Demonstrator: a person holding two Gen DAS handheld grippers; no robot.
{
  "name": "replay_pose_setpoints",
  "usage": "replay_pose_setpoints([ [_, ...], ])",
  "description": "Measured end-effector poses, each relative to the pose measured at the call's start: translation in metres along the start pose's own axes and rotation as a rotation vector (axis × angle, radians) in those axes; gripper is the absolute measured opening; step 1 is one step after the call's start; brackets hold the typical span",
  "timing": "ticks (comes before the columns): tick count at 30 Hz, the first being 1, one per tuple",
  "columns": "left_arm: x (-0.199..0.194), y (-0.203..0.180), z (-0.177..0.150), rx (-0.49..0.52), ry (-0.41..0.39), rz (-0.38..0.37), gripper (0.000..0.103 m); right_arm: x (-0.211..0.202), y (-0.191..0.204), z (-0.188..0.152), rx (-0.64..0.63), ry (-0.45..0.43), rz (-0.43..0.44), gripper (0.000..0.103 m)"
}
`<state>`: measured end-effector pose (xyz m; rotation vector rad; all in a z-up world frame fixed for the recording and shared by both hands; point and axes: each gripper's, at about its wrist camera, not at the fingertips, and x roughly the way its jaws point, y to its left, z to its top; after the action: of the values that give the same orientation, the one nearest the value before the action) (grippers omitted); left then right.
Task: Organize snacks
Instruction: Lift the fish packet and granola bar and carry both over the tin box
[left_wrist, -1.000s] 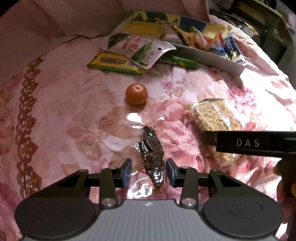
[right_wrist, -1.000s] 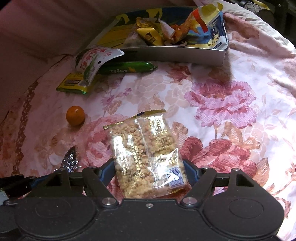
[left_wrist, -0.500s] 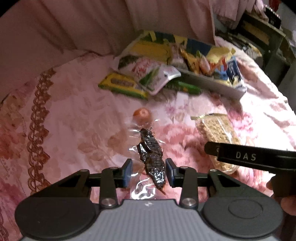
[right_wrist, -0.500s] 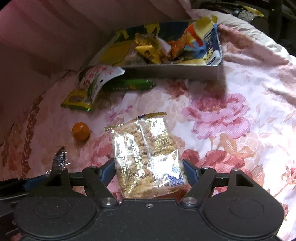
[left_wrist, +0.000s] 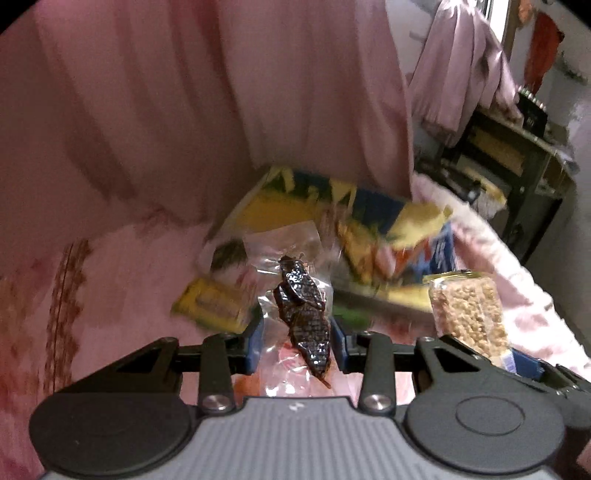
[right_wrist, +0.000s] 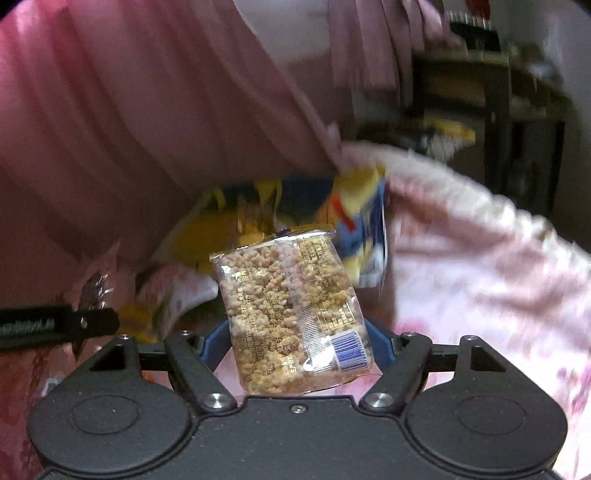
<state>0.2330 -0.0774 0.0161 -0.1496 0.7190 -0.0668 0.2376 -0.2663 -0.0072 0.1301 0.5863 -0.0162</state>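
Observation:
My left gripper (left_wrist: 297, 338) is shut on a clear packet of dark dried snack (left_wrist: 304, 314) and holds it up off the bed. My right gripper (right_wrist: 295, 347) is shut on a clear packet of puffed-grain bar (right_wrist: 291, 317), also lifted; that packet also shows at the right of the left wrist view (left_wrist: 467, 314). Ahead of both lies the yellow-and-blue snack box (left_wrist: 369, 229), blurred, with several wrappers inside; it also shows in the right wrist view (right_wrist: 362, 229).
A yellow packet (left_wrist: 210, 302) and a white-and-green pouch (left_wrist: 229, 258) lie left of the box on the pink floral bedspread (right_wrist: 480, 258). A pink curtain (left_wrist: 221, 92) hangs behind. Dark furniture (left_wrist: 517, 166) stands at the right.
Both grippers have lifted their packets off the bedspread and tilted up toward the box. The orange has dropped out of view. The scene is now motion-blurred.

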Motion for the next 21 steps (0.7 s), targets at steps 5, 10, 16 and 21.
replay_pose_setpoints([
  [5, 0.019, -0.012, 0.037, 0.013, -0.040, -0.010, 0.041, 0.014, -0.011, 0.028, -0.030, -0.104, -0.010, 0.077],
  [10, 0.048, -0.025, 0.072, -0.012, -0.072, -0.039, 0.041, 0.040, -0.027, 0.048, -0.012, -0.128, -0.021, 0.077],
  [16, 0.101, -0.045, 0.103, -0.010, -0.072, -0.012, 0.041, 0.090, -0.040, 0.057, 0.067, -0.123, -0.033, 0.077],
  [21, 0.142, -0.052, 0.114, -0.021, -0.053, 0.031, 0.041, 0.125, -0.035, 0.054, 0.072, -0.097, -0.011, 0.077],
])
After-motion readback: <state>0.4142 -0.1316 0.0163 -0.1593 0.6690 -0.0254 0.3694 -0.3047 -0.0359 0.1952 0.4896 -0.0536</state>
